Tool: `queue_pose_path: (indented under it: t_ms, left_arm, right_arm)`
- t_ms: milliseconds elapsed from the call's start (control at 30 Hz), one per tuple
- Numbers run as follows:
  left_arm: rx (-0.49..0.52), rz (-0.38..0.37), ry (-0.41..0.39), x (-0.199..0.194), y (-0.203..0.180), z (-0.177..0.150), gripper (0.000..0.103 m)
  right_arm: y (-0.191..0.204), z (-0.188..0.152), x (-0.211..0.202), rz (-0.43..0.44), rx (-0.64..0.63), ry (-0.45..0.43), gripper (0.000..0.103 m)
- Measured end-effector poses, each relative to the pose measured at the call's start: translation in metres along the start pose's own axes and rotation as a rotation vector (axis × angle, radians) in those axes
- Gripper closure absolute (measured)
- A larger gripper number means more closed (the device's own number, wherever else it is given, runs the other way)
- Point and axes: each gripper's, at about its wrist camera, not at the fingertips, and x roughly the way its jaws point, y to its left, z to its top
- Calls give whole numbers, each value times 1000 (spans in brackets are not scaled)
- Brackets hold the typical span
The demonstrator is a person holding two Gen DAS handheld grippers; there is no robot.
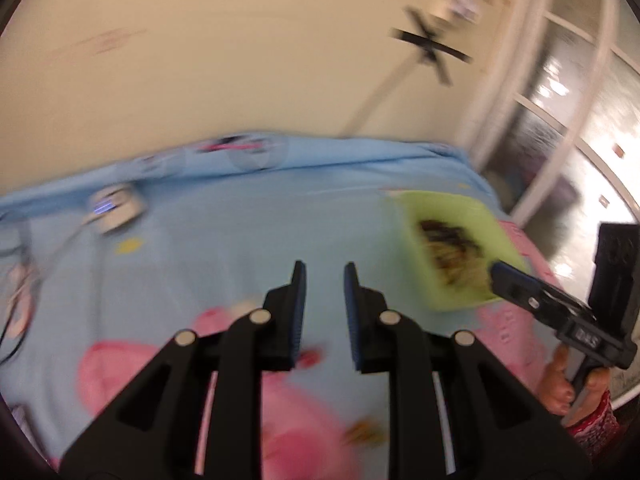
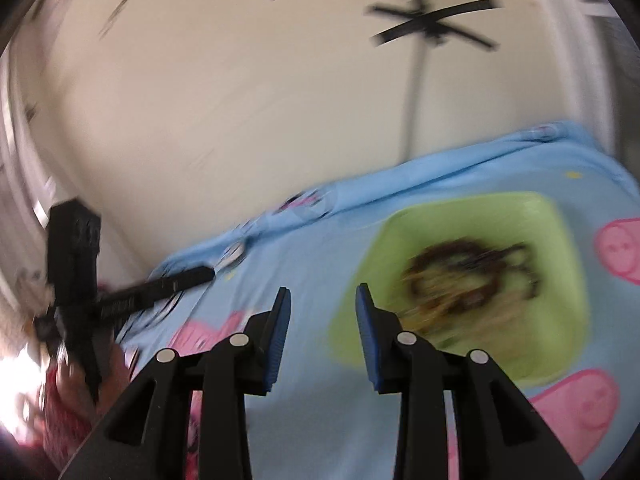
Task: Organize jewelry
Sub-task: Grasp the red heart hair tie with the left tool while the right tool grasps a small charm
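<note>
Jewelry (image 2: 468, 280) fills right view; white puck (image 1: 116, 208) shows only left.

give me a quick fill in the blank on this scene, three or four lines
1. The tangled jewelry lies in a tray coloured ____.
2. The tray sits on a sheet that is mostly ____ with pink cartoon figures.
3. Between the pads of the left tool there is ____.
4. In the left wrist view, the right tool reaches over the tray's ____ edge.

Missing words: green; blue; nothing; near
</note>
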Motion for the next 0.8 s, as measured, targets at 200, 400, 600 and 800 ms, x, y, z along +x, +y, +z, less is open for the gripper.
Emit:
queue_pose_path:
  t_ms: [200, 400, 600, 800]
  left_arm:
    - [-120, 61, 27, -18, 61, -37, 85]
    - [-38, -11, 105, 12, 37, -52, 56]
    - [48, -36, 164, 43, 6, -53, 51]
    - [123, 18, 242, 79, -10, -50, 59]
  right_arm:
    - [40, -35, 31, 26, -74, 126, 94]
    - [56, -65, 35, -1, -126, 212, 94]
    - [82, -85, 54, -23, -266, 295, 94]
    - [87, -88, 72, -41, -303, 324, 103]
